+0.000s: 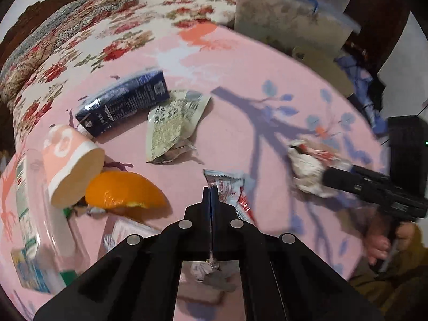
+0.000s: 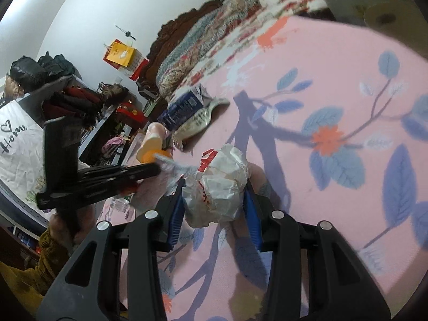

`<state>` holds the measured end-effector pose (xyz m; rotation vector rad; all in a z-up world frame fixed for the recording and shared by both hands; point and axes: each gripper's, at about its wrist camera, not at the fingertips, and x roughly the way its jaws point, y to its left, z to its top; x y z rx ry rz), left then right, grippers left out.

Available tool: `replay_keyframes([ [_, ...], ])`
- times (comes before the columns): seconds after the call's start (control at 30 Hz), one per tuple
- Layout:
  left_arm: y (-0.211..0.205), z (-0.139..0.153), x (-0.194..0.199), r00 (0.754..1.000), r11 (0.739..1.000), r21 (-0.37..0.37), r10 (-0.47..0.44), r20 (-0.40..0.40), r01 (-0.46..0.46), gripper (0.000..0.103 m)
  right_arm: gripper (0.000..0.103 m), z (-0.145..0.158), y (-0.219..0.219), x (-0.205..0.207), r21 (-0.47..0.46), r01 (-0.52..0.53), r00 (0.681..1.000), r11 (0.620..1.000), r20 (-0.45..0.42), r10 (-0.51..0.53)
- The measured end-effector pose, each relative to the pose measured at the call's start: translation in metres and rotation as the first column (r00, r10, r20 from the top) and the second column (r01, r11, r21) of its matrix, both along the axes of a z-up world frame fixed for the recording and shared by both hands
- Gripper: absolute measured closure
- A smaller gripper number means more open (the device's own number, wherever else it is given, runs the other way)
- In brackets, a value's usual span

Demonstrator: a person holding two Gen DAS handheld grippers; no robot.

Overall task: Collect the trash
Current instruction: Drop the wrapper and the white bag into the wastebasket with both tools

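left wrist view: on the pink sheet (image 1: 240, 61) with its blue leaf print lie one dark blue carton (image 1: 123, 104) on its side, one flattened pale green packet (image 1: 171, 125) just beside it, one pink and white paper cup (image 1: 72, 165) tipped over, one orange wrapper (image 1: 125, 192) touching the cup's mouth, one clear plastic bottle (image 1: 29, 214) at the left edge, and one red and white snack wrapper (image 1: 227, 187). the left hand-held gripper (image 1: 211, 195) points steeply down, its jaws pressed together on the edge of that snack wrapper, which lies on the sheet. one crumpled white paper ball (image 1: 307, 171) sits at the right, in the tips of the right hand-held gripper (image 1: 325, 178), with a hand (image 1: 379, 246) curled round its handle below. one clear storage box (image 1: 291, 13) stands behind the sheet, next to one floral quilt (image 1: 80, 40)

right wrist view: the right hand-held gripper (image 2: 214, 195) is partly open, tilted gently down, its blue pads (image 2: 251, 208) clamped on either side of the one crumpled paper ball (image 2: 219, 182), held above the pink sheet (image 2: 307, 53). the left hand-held gripper (image 2: 157, 169) reaches in from the left, closed, a mustard sleeve (image 2: 26, 267) behind it. beyond it: one blue carton (image 2: 184, 107), one pale packet (image 2: 203, 117), one cup (image 2: 152, 139), each partly hidden
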<state>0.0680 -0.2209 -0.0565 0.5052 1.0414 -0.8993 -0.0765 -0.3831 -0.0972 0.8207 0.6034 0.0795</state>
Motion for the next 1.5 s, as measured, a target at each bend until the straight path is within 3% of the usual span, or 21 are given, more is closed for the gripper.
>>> replay_keyframes([
  [0.13,-0.013,0.021,-0.011,0.999,0.996,-0.084,-0.020,-0.034,0.017,0.103,0.060,0.017,-0.014,-0.010,-0.094,0.048,0.998,0.994,0.041,-0.044],
  [0.3,-0.070,0.028,-0.019,0.995,0.990,-0.125,-0.080,-0.065,0.071,0.103,0.060,0.018,-0.052,-0.025,-0.145,0.131,0.991,0.981,0.025,-0.129],
  [0.47,-0.159,0.026,-0.020,0.982,0.977,-0.149,-0.166,-0.094,0.151,0.103,0.060,0.021,-0.114,-0.054,-0.179,0.274,0.961,0.945,0.028,-0.274],
  [0.63,-0.271,0.025,-0.026,0.966,0.963,-0.150,-0.239,-0.097,0.223,0.103,0.059,0.024,-0.197,-0.073,-0.208,0.421,0.904,0.883,0.019,-0.427],
  [0.73,-0.330,0.024,-0.028,0.961,0.957,-0.161,-0.258,-0.102,0.240,0.102,0.047,0.022,-0.233,-0.071,-0.221,0.467,0.877,0.856,-0.008,-0.480],
  [0.77,-0.350,0.023,-0.029,0.962,0.956,-0.175,-0.256,-0.097,0.236,0.100,0.030,0.020,-0.241,-0.071,-0.218,0.475,0.873,0.853,-0.009,-0.488],
  [0.8,-0.363,0.021,-0.030,0.966,0.958,-0.175,-0.244,-0.088,0.226,0.082,0.022,0.019,-0.249,-0.071,-0.213,0.491,0.864,0.845,-0.009,-0.504],
  [0.83,-0.373,0.019,-0.031,0.972,0.964,-0.165,-0.224,-0.077,0.209,0.052,0.020,0.020,-0.252,-0.069,-0.210,0.514,0.850,0.831,-0.005,-0.527],
  [0.87,-0.377,0.017,-0.031,0.977,0.968,-0.161,-0.205,-0.065,0.193,0.048,0.020,0.021,-0.256,-0.073,-0.200,0.540,0.836,0.818,0.008,-0.549],
  [0.9,-0.379,0.017,-0.033,0.979,0.968,-0.169,-0.196,-0.055,0.184,0.052,0.020,0.024,-0.257,-0.077,-0.184,0.550,0.831,0.814,0.026,-0.556],
  [1.0,-0.363,0.020,-0.041,0.977,0.959,-0.198,-0.212,-0.037,0.201,0.052,0.020,0.030,-0.247,-0.090,-0.174,0.574,0.818,0.800,0.076,-0.570],
  [1.1,-0.323,0.027,-0.048,0.978,0.954,-0.225,-0.207,-0.012,0.199,0.052,0.022,0.030,-0.233,-0.091,-0.142,0.558,0.830,0.817,0.095,-0.550],
  [1.33,-0.185,0.017,-0.072,0.985,0.961,-0.217,-0.172,0.018,0.172,0.051,0.036,0.029,-0.185,-0.057,-0.121,0.393,0.919,0.912,0.066,-0.388],
  [1.5,-0.079,0.004,-0.074,0.997,0.983,-0.174,-0.055,0.059,0.065,0.050,0.041,0.033,-0.135,-0.016,-0.137,0.243,0.970,0.960,0.038,-0.240],
])
